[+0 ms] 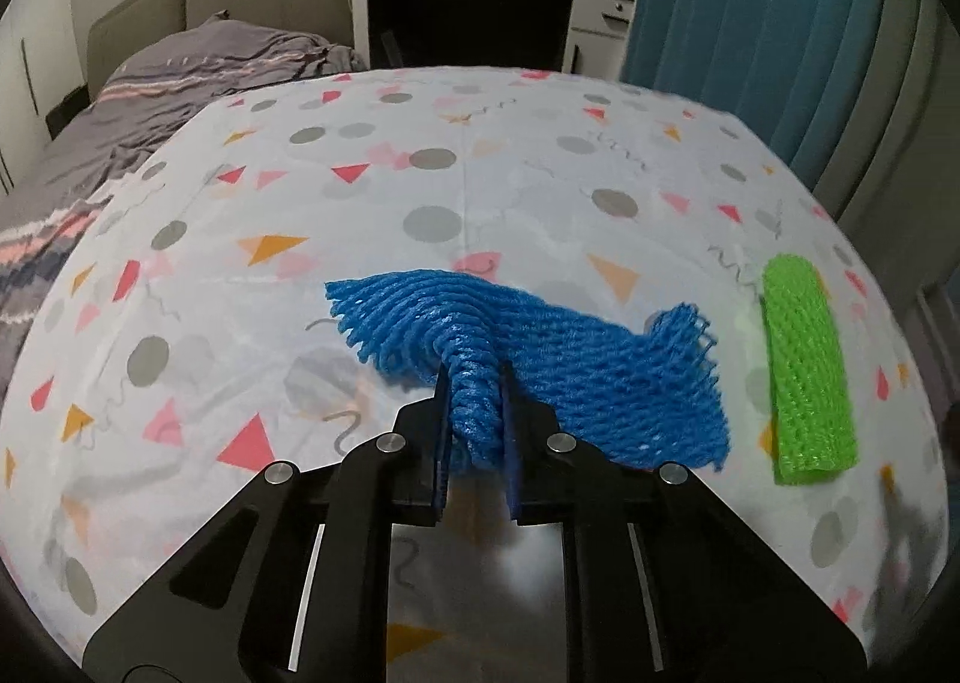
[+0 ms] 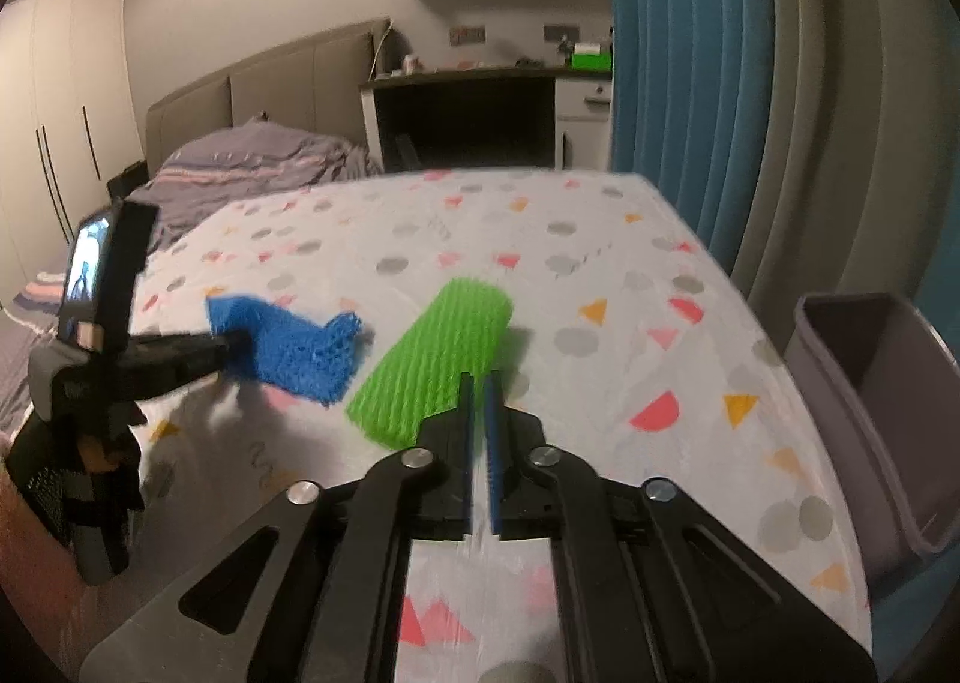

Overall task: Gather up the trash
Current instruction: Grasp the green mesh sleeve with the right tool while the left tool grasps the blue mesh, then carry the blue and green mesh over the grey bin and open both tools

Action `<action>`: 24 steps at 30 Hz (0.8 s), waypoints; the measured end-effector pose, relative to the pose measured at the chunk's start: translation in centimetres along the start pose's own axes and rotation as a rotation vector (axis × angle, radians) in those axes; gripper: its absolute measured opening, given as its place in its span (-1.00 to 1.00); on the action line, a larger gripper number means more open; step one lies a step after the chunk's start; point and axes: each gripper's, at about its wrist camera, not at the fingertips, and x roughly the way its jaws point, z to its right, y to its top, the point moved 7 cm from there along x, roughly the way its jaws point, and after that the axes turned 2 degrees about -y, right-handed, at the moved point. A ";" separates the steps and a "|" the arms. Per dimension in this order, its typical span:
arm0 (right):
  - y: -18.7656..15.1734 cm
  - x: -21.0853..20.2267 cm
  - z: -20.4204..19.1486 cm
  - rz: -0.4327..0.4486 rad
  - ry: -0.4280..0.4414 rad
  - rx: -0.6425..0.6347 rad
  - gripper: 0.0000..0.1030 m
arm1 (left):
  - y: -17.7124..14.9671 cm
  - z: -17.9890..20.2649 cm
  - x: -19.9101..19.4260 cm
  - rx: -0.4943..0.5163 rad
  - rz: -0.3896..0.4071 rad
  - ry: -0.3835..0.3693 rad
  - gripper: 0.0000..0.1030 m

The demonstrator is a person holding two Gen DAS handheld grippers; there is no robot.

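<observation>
Left gripper (image 1: 474, 383) pinches the blue net (image 1: 540, 371); keep the pinch, carry right to the bin (image 2: 870, 383). Right gripper (image 2: 480, 389) is nearly closed, empty.

home bedroom: bed (image 2: 252, 161), wardrobe (image 2: 60, 143), desk (image 2: 468, 107)

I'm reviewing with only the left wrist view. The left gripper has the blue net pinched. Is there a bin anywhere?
Observer: Yes, a grey bin stands at the table's right edge, open side up.
Operator: What is the right gripper doing?
Observer: The right gripper is nearly closed with nothing between its fingers, just short of the green net.
Operator: Is the blue net off the table?
Observer: The blue net looks lifted in the left gripper, casting a shadow below.
</observation>
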 end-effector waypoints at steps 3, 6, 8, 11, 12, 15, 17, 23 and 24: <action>-0.5 0.8 -0.2 -0.027 0.002 0.000 -0.07 | -0.2 -0.5 -0.7 -0.042 0.025 -0.009 -0.74; -0.4 2.6 -0.8 -0.068 0.030 0.024 -0.04 | -0.2 -1.3 -1.0 -0.079 0.036 -0.014 -0.75; -0.1 3.9 -1.4 -0.092 0.042 0.036 0.08 | -0.3 -1.7 -1.1 -0.100 0.037 -0.022 -0.75; 0.3 5.9 -2.3 -0.124 0.034 0.032 0.17 | -0.3 -2.1 -1.2 -0.108 0.038 -0.024 -0.75; 0.3 6.7 -2.7 -0.140 0.030 0.030 0.17 | -0.4 -2.2 -1.2 -0.108 0.039 -0.026 -0.75; 0.1 8.4 -3.3 -0.185 0.031 0.037 0.11 | -0.5 -2.4 -1.2 -0.112 0.036 -0.034 -0.74; 0.1 8.7 -3.4 -0.190 0.025 0.034 -0.23 | -0.5 -2.5 -1.3 -0.114 0.038 -0.039 -0.74; -0.1 7.8 -3.0 -0.168 0.032 0.025 -0.76 | -0.7 -2.1 -1.8 -0.109 0.048 -0.058 -0.75; 0.0 7.6 -2.9 -0.162 0.033 0.026 -0.76 | -0.7 -1.9 -2.0 -0.107 0.051 -0.062 -0.75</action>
